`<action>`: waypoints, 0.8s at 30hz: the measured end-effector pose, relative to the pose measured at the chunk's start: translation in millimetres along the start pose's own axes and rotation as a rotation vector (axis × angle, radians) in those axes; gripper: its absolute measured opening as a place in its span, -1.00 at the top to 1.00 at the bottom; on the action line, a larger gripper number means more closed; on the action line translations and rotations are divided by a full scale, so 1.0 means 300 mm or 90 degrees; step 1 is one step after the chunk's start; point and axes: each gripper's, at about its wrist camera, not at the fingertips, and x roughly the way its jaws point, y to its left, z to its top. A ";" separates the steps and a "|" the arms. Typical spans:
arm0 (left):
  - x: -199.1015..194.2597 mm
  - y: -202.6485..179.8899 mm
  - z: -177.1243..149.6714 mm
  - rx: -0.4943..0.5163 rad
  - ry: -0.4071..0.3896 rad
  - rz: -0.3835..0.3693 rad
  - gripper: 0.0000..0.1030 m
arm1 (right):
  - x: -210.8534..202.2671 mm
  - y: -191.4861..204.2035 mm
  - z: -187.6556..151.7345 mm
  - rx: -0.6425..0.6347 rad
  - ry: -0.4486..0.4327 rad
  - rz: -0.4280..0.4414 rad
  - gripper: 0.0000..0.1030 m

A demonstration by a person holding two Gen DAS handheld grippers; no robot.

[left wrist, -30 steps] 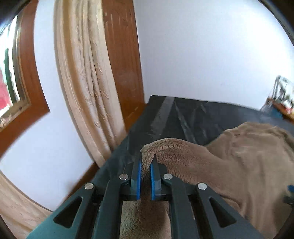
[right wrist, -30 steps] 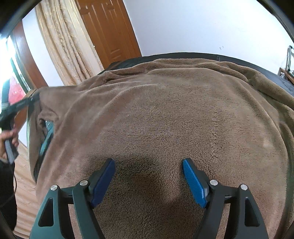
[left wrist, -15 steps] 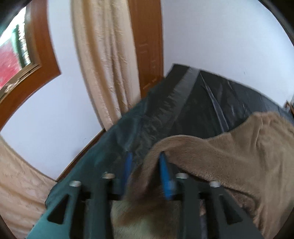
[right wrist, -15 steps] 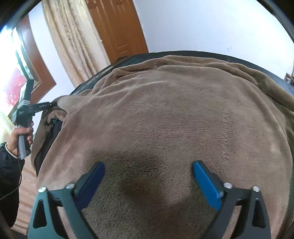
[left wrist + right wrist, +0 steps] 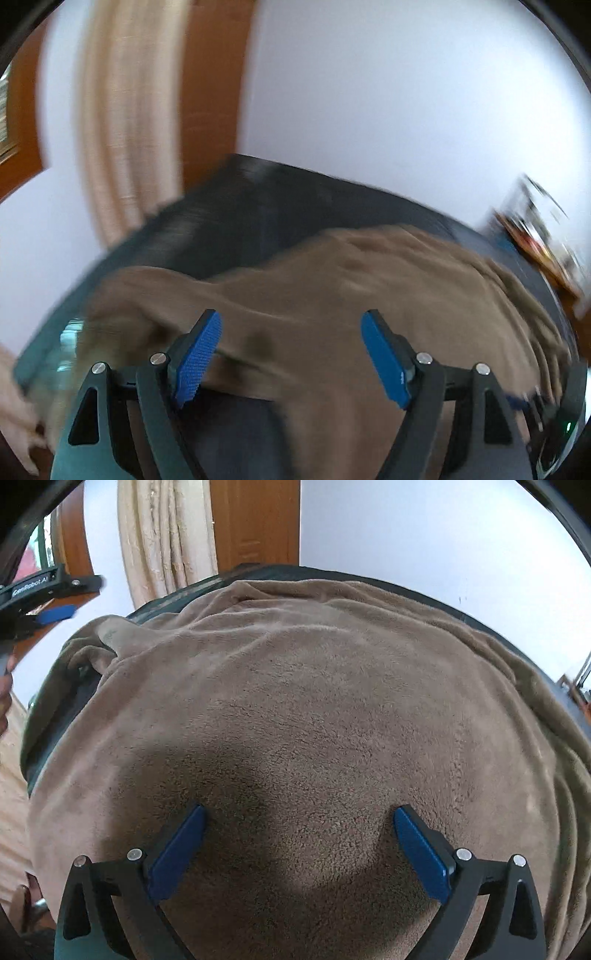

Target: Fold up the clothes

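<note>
A brown fleece garment [image 5: 314,701] lies spread over a dark table [image 5: 258,570] and fills most of the right wrist view. My right gripper [image 5: 297,819] hovers just above its near part, jaws wide open, nothing between them. In the blurred left wrist view the same fleece [image 5: 369,280] lies ahead on the dark table [image 5: 266,206]. My left gripper [image 5: 291,325] is above the cloth's left part with its jaws opening and no cloth pinched between the blue pads [image 5: 197,354]. The left gripper [image 5: 55,602] also shows at the far left of the right wrist view, off the cloth's corner [image 5: 107,627].
A beige curtain [image 5: 166,535] and a brown wooden door [image 5: 255,520] stand behind the table's far left corner, against a white wall [image 5: 424,531]. A window with a wooden frame [image 5: 74,542] is at the left. Cluttered shelving [image 5: 535,229] sits at the right edge.
The left gripper let go of the fleece corner, its jaws spreading, and swung right over the cloth. The corner now lies on the table. The right gripper's jaws widened over the fleece.
</note>
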 end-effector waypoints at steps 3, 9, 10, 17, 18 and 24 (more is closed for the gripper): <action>0.071 -0.128 -0.020 0.044 0.039 -0.030 -0.59 | -0.020 -0.034 -0.013 0.027 -0.012 0.029 -0.99; 0.203 -0.243 -0.069 0.038 0.107 -0.058 -0.59 | -0.177 -0.281 -0.148 0.208 -0.077 0.116 -0.99; 0.221 -0.256 -0.076 0.034 0.112 -0.056 -0.59 | -0.212 -0.355 -0.186 0.256 -0.095 0.128 -0.99; 0.267 -0.282 -0.105 0.035 0.109 -0.029 -0.64 | -0.409 -0.738 -0.446 0.468 -0.161 0.015 -0.99; 0.281 -0.279 -0.106 0.031 0.108 -0.033 -0.67 | -0.431 -0.755 -0.473 0.468 -0.170 -0.008 -0.99; 0.268 -0.260 -0.111 0.014 0.105 -0.049 -0.74 | -0.445 -0.769 -0.511 0.365 -0.095 -0.207 -0.99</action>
